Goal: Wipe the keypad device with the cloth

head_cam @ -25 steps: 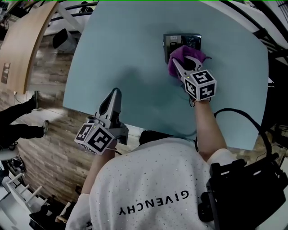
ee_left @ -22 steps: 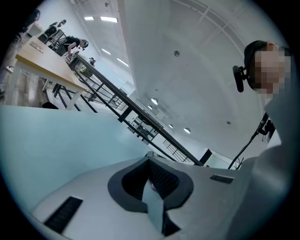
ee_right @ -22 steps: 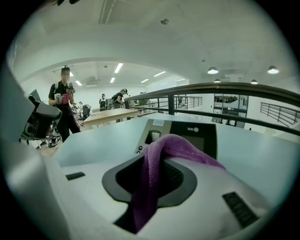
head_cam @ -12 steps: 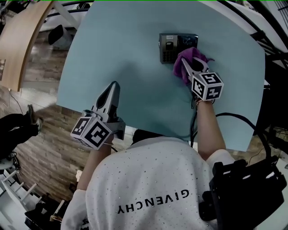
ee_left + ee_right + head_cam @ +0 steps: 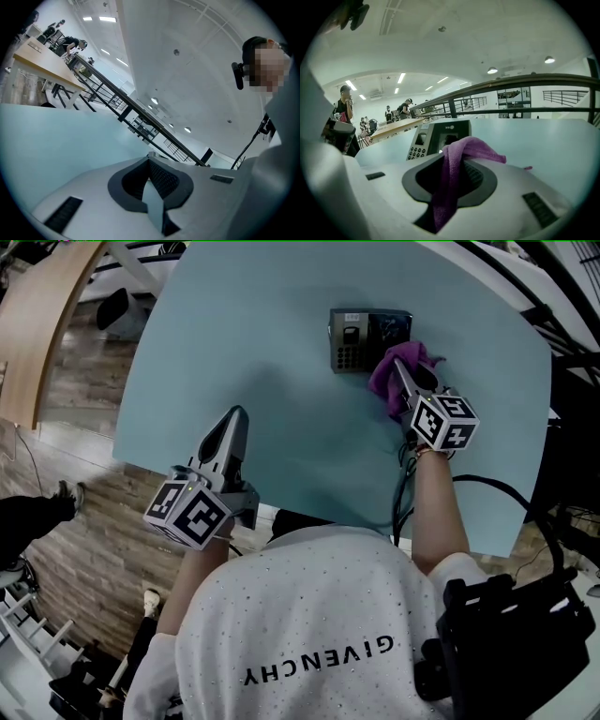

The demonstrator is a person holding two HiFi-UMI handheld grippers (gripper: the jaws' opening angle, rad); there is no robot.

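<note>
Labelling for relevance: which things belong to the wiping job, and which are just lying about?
Job:
keypad device
purple cloth
right gripper, clamping the cloth
teal table

Lying about:
left gripper, shut and empty
black cable
wooden desk

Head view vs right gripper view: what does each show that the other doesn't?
Head view only: the left tongs, shut and empty over the table, and the wood floor.
Right gripper view only: the cloth clamped between the right tongs, people at a far desk, ceiling lights, a railing.
Both: the keypad device, the purple cloth beside it, the teal table.
</note>
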